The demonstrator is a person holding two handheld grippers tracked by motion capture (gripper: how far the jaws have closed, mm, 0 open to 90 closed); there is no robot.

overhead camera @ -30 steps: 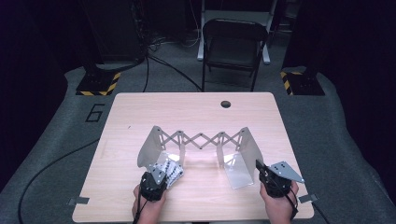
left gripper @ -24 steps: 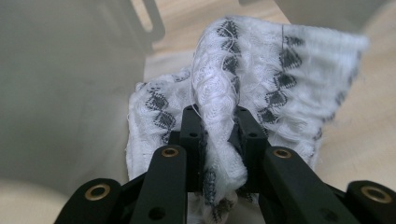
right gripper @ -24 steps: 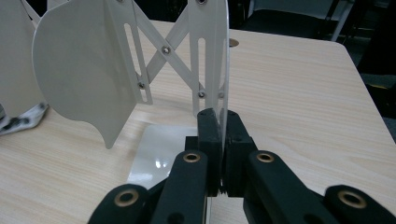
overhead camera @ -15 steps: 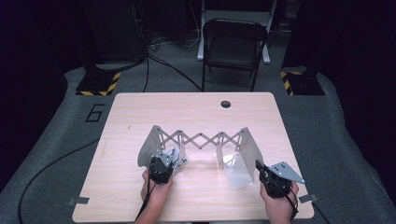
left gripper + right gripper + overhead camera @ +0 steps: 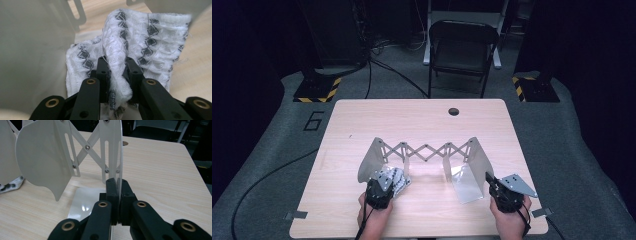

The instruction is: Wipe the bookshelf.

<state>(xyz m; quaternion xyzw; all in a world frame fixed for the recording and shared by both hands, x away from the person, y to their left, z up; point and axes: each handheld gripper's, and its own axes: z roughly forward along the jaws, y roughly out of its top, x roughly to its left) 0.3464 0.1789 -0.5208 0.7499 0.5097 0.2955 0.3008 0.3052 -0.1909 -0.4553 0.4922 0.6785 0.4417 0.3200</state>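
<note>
A white knitted cloth [image 5: 150, 37] with a grey diamond pattern lies bunched on the table just right of the rack's left end plate [image 5: 32, 50]. My left gripper [image 5: 116, 63] is shut on a raised fold of it. From the high view the cloth [image 5: 396, 177] sits in front of the left gripper [image 5: 384, 184]. The rack [image 5: 427, 150] is a pale metal scissor lattice between two upright end plates. My right gripper [image 5: 117, 182] is shut on the edge of the right end plate [image 5: 113, 145]. It also shows at the table's front right [image 5: 489, 180], beside that plate [image 5: 469, 172].
The light wooden table [image 5: 422, 120] has a dark round hole [image 5: 454, 111] near its far edge. A folding chair [image 5: 462, 45] stands beyond the table. Striped floor stands [image 5: 317, 90] sit at the back corners. A cable [image 5: 267, 175] trails over the floor at left.
My left gripper, with the cloth in it, has shifted a little by the rack's left plate. The right gripper and the rack have stayed where they were.
</note>
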